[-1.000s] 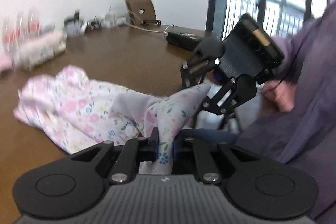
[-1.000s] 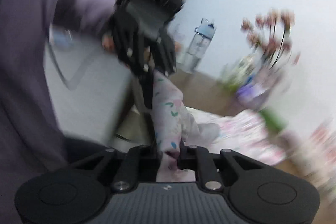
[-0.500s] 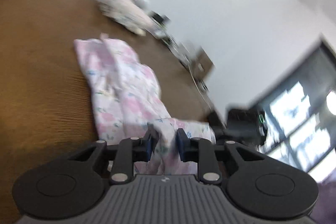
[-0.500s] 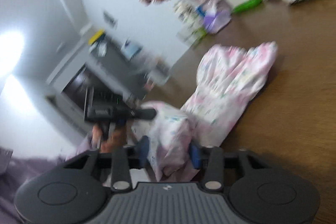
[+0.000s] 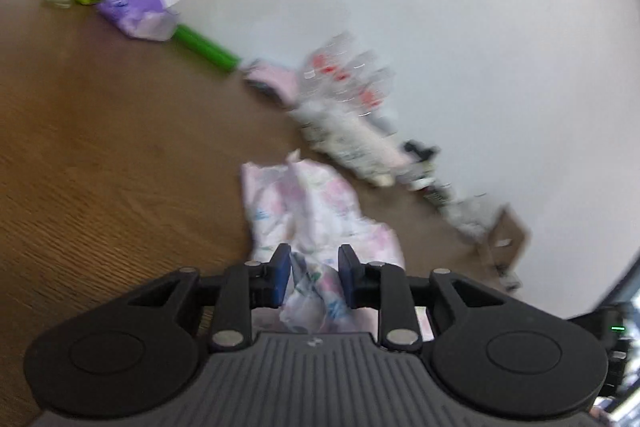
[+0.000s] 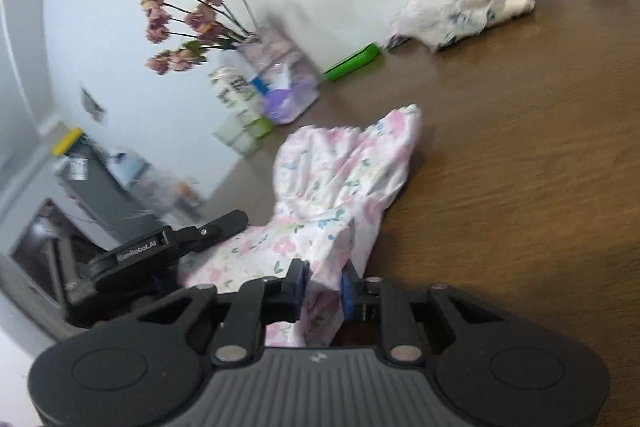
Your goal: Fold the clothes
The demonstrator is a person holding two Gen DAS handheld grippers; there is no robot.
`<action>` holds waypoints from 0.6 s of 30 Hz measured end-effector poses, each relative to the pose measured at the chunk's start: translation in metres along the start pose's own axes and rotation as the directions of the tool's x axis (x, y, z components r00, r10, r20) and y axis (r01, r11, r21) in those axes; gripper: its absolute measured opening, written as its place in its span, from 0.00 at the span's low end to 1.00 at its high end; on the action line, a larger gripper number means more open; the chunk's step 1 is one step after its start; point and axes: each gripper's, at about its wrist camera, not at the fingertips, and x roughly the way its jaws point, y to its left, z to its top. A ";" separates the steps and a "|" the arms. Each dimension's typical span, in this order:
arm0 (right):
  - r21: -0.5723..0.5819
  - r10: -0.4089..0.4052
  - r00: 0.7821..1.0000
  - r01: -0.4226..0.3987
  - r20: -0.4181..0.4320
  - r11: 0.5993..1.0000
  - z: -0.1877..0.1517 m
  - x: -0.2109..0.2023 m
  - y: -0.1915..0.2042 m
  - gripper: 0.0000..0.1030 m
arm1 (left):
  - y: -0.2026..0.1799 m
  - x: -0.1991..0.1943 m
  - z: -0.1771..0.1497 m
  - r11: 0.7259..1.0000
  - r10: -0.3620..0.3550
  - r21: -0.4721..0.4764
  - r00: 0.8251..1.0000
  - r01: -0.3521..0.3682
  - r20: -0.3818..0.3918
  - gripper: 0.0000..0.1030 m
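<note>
Floral garment [image 6: 340, 179] stretched lengthwise on the wooden worktop [image 6: 520, 187], long axis running from the near edge away toward the wall, far hem toward the green tube [image 6: 352, 62].

Near end lifted off the worktop and pinched at two spots. Right gripper [image 6: 323, 287] closed narrow on a bunched fold at the garment's near right corner, cloth filling the gap between the fingers [image 6: 298, 285]. Left gripper [image 5: 314, 273] likewise clamped on a wad of the same fabric [image 5: 316, 215], fingers [image 5: 280, 273] pressed against cloth on both sides.

From the right wrist view, left gripper [image 6: 168, 247] just beside the garment's near left edge, so both grips sit level on the near end, neither closer to the far hem.

Likely step: carrying the near end forward along the long axis, over the flat part, to halve the garment. Hinges on both ends travelling evenly toward the green tube; uneven travel risks a skewed fold. Left view blurred, far hem detail unclear.
</note>
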 end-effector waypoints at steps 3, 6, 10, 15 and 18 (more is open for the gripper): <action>-0.035 -0.023 0.999 0.024 0.026 0.999 0.001 0.001 0.006 0.23 | -0.004 0.005 0.001 0.998 0.061 0.009 0.998 -0.061 -0.002 0.16; -0.058 -0.030 0.999 0.033 0.046 0.998 0.004 0.003 0.011 0.19 | 0.005 0.006 0.001 0.993 0.081 -0.090 0.996 -0.077 0.034 0.16; -0.087 -0.039 0.997 0.045 0.071 0.995 0.007 0.006 0.017 0.13 | 0.019 -0.024 -0.003 0.978 -0.036 -0.202 0.997 0.050 0.073 0.50; -0.108 -0.060 0.994 0.070 0.096 0.992 0.013 0.013 0.023 0.12 | -0.002 -0.048 -0.011 0.998 -0.068 -0.001 0.995 0.068 0.069 0.88; -0.089 -0.100 0.991 0.108 0.093 0.990 0.019 0.025 0.023 0.12 | -0.016 -0.036 -0.014 0.994 -0.035 0.103 0.999 0.031 0.034 0.71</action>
